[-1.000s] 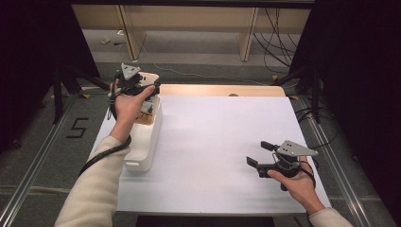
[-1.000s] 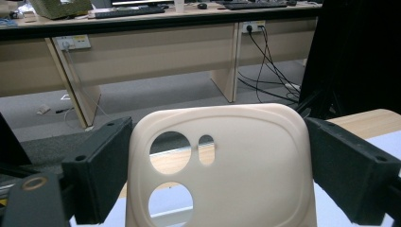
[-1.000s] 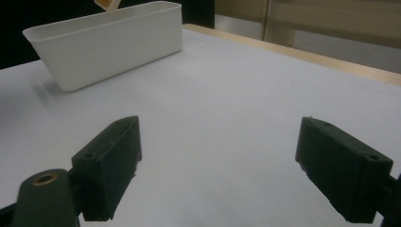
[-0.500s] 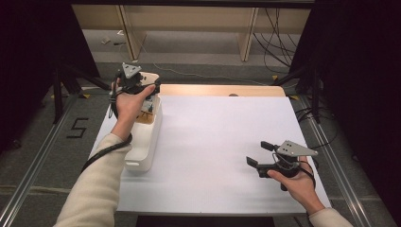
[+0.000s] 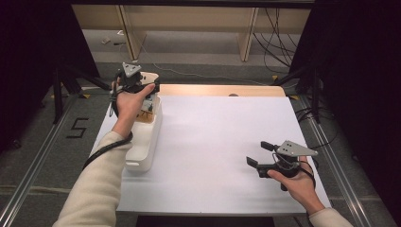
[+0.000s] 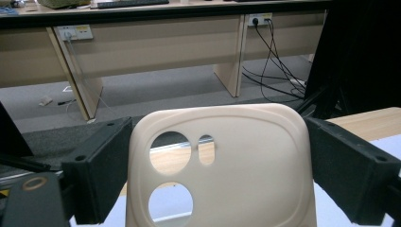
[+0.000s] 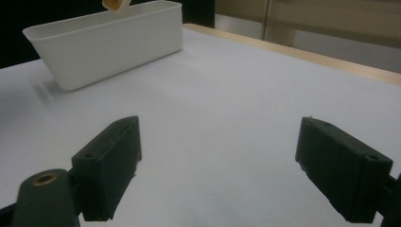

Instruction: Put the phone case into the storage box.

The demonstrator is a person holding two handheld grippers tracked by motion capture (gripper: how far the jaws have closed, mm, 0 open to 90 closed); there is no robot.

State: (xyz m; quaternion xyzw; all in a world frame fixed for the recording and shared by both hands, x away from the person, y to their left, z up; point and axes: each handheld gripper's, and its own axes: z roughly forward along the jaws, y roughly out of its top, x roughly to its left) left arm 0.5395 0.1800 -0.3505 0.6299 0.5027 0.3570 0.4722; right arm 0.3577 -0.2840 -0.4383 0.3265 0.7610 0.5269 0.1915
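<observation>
— Nothing much has shifted since the earlier high view: both my hands sit where they were, the case no lower.

— Where's the case?

— I have the cream plastic phone case with round camera cut-outs [image 6: 222, 165] upright between the two black jaws of my left gripper [image 5: 142, 90]. In the left gripper view its rounded top edge stands up the middle, one pad [image 6: 101, 170] hard against its left edge, the other pad [image 6: 352, 172] against its right edge. So the jaws are spread wide, yet clamped on the case across its width.

— And relative to the bin?

— From the high view the case hangs over the far end of the long white plastic bin [image 5: 144, 142], which lies along the left side of the white table sheet [image 5: 213, 142]. Whether the case touches the bin's rim I cannot tell. In the right gripper view a tan corner of the case [image 7: 116, 4] shows just above the bin's wall [image 7: 108, 45].

— Your other hand?

— My right gripper [image 5: 260, 153] hovers low over the sheet near the right front corner, well apart from the bin, jaws gaping with nothing between them but bare sheet.
</observation>
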